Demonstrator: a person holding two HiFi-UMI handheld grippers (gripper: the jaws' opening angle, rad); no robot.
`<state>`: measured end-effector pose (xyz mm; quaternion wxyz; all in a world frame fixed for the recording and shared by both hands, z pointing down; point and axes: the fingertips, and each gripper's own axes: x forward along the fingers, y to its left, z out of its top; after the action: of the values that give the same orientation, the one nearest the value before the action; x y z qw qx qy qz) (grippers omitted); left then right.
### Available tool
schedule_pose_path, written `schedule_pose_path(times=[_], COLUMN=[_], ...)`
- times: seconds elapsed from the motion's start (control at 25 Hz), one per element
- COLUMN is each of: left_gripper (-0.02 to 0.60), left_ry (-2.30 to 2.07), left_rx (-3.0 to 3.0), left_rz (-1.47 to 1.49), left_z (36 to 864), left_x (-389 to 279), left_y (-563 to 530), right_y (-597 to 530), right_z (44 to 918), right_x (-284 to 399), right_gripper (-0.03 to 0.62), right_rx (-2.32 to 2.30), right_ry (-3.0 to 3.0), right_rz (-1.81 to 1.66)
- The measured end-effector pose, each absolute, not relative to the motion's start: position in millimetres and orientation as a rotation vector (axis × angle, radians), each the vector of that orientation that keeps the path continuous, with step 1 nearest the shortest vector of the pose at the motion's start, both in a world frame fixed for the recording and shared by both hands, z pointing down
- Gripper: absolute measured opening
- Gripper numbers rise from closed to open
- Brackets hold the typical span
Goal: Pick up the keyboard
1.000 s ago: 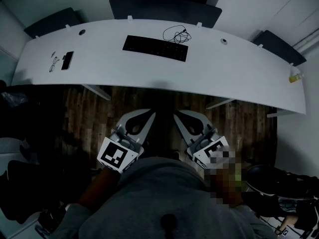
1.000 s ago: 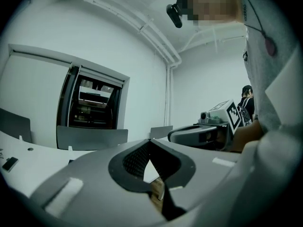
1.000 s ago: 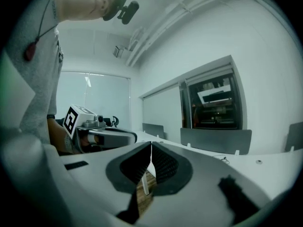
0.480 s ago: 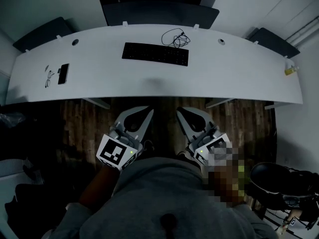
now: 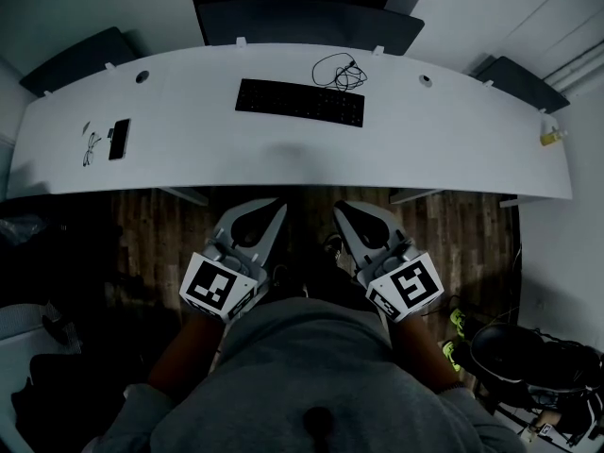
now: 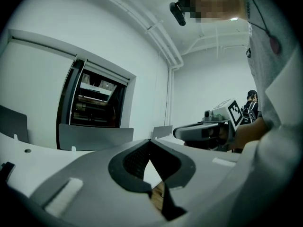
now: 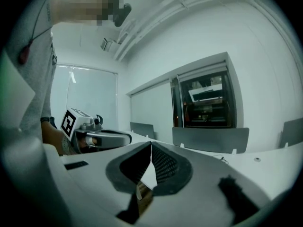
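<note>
A black keyboard (image 5: 300, 103) lies flat on the long white curved desk (image 5: 425, 149), near its far middle. Both grippers hang over the wooden floor, short of the desk's near edge and well apart from the keyboard. My left gripper (image 5: 279, 206) is shut with nothing in it, and the left gripper view shows its pads meeting at the tips (image 6: 150, 141). The right gripper (image 5: 340, 207) is likewise shut and holds nothing (image 7: 151, 144). They point side by side toward the desk, each visible in the other's view: the right gripper (image 6: 203, 131) and the left gripper (image 7: 102, 137).
A coiled black cable (image 5: 338, 71) lies just behind the keyboard's right end. A phone (image 5: 119, 139) and earphones (image 5: 92, 144) sit at the desk's left. A small yellow item (image 5: 549, 136) is at its right end. Dark panels (image 5: 307, 25) stand behind the desk. A chair (image 5: 528, 352) stands at lower right.
Both grippers have moved forward together toward the desk's near edge, still shut. The keyboard has stayed where it was on the desk.
</note>
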<state>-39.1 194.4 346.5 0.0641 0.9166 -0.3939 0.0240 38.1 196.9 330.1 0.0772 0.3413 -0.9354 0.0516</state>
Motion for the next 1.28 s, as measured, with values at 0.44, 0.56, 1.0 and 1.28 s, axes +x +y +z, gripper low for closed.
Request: schedule_pose_path(times=[0.44, 0.56, 1.0, 1.28], left_gripper=[0.003, 0.003, 0.003, 0.003], left_ry=[-1.273, -1.302, -1.366, -1.421], left_rx=[2.685, 2.665, 2.62, 2.65], left_rz=[0.144, 0.156, 0.198, 0.213], left_z=[346.8, 348.1, 352.1, 352.0], left_x=[-42.0, -40.6, -24.3, -5.0], left_y=[152.4, 135.9, 55.8, 15.2], right_y=[139.1, 119.4, 34.6, -3.3], right_z=[335.8, 339.8, 349.4, 353.4], right_x=[31.4, 33.1, 49.7, 71.6], right_gripper=[0.014, 0.014, 0.014, 0.014], right_rx=[0.941, 0.919, 0.84, 0.775], right_ry=[-2.865, -2.874, -2.888, -2.904], right_rz=[0.136, 0.156, 0.196, 0.206])
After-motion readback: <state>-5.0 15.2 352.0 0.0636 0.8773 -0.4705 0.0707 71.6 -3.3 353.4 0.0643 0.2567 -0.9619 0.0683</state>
